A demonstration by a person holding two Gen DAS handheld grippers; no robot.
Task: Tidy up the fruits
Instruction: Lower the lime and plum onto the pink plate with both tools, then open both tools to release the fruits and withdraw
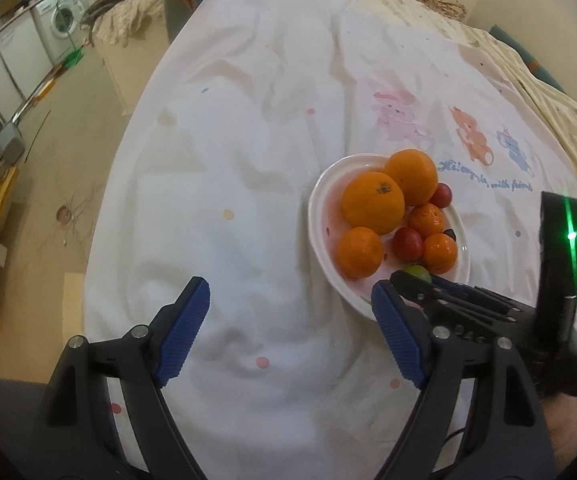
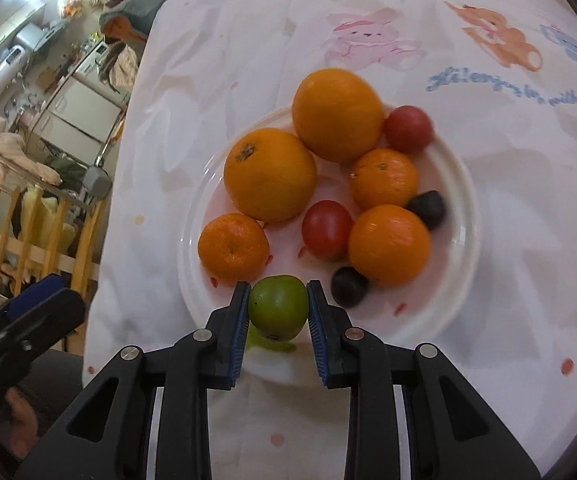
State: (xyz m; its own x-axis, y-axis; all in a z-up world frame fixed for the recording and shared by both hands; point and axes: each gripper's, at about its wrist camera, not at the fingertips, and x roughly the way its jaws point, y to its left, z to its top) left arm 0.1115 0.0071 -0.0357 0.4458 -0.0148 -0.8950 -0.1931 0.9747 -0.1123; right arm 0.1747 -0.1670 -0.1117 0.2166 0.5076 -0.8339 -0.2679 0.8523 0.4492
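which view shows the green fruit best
The right wrist view: the green fruit sits whole between the right gripper fingers, over the plate rim. In the left wrist view only a sliver shows behind those fingers.

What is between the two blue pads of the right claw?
A small green fruit, pinched between the right claw's pads above the white plate's near rim; the right wrist view shows it.

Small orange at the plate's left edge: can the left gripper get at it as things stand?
Probably yes. The left gripper is open and empty, and the small orange sits exposed at the plate's near-left rim. The right gripper, shut on the green fruit, crowds that side.
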